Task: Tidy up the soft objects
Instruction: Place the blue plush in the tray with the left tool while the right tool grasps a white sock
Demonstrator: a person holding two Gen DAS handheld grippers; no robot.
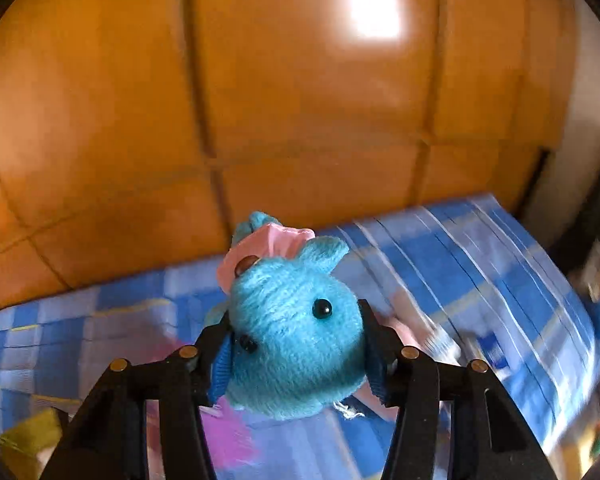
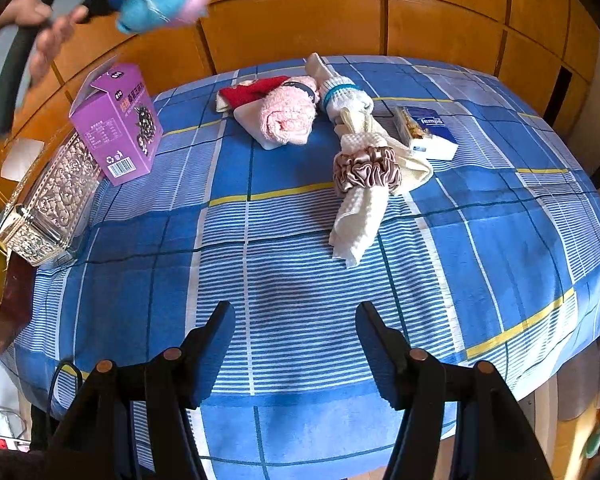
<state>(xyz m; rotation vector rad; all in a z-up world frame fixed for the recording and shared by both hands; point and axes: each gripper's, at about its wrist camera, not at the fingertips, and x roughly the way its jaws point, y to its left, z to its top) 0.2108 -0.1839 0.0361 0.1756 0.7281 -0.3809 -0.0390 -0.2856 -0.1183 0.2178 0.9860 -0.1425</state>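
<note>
- Left wrist view: orange wooden panelling [image 1: 300,100] fills the background, and a blue checked cloth [image 1: 480,264] lies blurred below it.
- The left tongs [image 1: 296,344] are clamped on a blue knitted toy [image 1: 296,344], one pad on each side of its head. Its pink frill [image 1: 268,244] points away towards the panelling, and the toy is up off the cloth.
- Right wrist view: the same panelling stands behind a table under the checked cloth [image 2: 300,280].
- The right tongs [image 2: 296,320] hang open over the near part of the cloth, with nothing between the tips.
- Far left and high, a hand [image 2: 44,32] holds the other tongs with the blue toy [image 2: 156,6] in the air.
- On the far side lie a red cloth [image 2: 252,94], a rolled pink towel [image 2: 288,116] on a white pad, and a white sock with teal bands [image 2: 340,94].
- Nearer is a cream waffle cloth [image 2: 364,208] ringed by a brown scrunchie [image 2: 366,170]; a tissue pack [image 2: 428,130] sits to the right.
- At the left edge stand a purple carton [image 2: 118,128] and a silver patterned box [image 2: 48,208].
</note>
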